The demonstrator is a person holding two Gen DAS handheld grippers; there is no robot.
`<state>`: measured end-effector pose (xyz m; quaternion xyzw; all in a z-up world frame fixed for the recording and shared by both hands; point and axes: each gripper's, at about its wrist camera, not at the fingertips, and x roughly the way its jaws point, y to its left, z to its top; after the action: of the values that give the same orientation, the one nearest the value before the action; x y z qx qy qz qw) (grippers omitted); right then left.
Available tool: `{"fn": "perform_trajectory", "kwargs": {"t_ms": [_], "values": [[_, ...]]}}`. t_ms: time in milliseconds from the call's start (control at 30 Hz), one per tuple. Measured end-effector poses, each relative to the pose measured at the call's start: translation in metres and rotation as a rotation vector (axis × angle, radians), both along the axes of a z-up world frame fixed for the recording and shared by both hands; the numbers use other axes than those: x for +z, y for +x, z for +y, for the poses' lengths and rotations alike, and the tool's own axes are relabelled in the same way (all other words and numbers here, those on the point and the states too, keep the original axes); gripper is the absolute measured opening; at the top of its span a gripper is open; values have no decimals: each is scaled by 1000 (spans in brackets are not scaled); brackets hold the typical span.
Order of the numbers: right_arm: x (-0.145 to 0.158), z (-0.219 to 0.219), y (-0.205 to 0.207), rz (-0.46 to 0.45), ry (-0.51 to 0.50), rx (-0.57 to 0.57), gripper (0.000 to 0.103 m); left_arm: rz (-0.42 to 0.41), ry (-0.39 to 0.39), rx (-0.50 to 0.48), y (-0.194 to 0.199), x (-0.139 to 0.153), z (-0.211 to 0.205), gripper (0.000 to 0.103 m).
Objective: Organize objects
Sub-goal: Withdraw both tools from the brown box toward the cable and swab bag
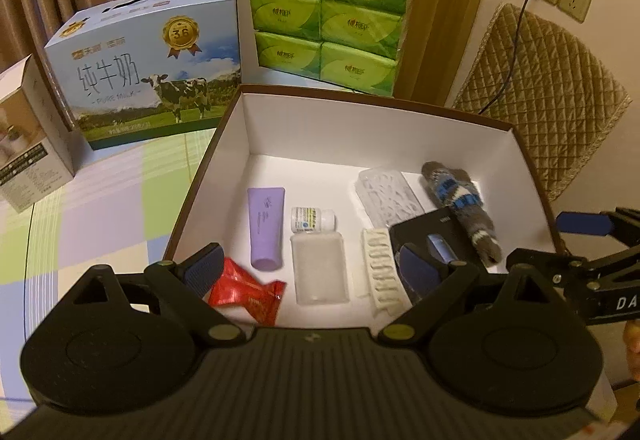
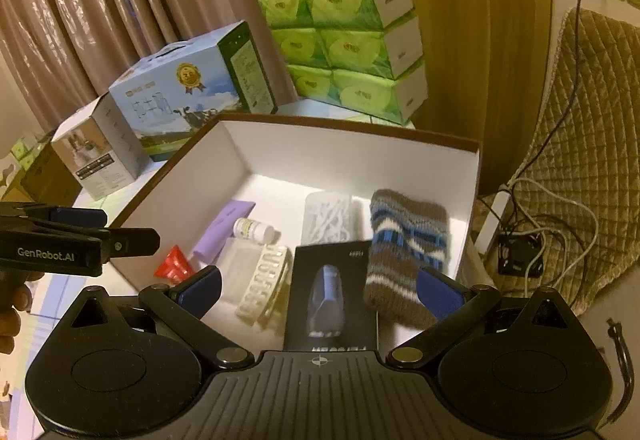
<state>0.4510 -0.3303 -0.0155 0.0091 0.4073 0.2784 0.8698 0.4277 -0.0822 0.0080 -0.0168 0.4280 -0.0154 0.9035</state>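
The open box (image 1: 400,128) holds every small item: purple tube (image 1: 266,232), red packet (image 1: 250,290), hair clip (image 1: 380,272), black carton (image 2: 332,296) and knitted sock (image 2: 404,248) at 2 o'clock. Left gripper (image 1: 316,264) and right gripper (image 2: 320,292) hover at the near rim, jaws apart, empty. Judged: sorting appears nearly complete; the next move calls for choosing one item to straighten.

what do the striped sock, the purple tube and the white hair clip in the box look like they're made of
Striped sock: knitted yarn, matte and fuzzy, with visible ribbed stitches. Purple tube: probably soft plastic with a smooth satin finish and a flat crimped end. White hair clip: likely hard, glossy plastic, with rigid moulded teeth.
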Motion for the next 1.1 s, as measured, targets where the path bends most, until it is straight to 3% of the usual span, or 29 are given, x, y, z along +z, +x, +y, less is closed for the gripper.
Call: {"fn": "perform_trajectory", "kwargs": {"t_ms": [500, 1100], "values": [[12, -9, -64, -4, 21, -7, 101, -4, -54, 19, -74, 7, -1, 93], [3, 15, -130, 45, 7, 52, 101, 24, -63, 77, -159, -2, 25, 93]]}}
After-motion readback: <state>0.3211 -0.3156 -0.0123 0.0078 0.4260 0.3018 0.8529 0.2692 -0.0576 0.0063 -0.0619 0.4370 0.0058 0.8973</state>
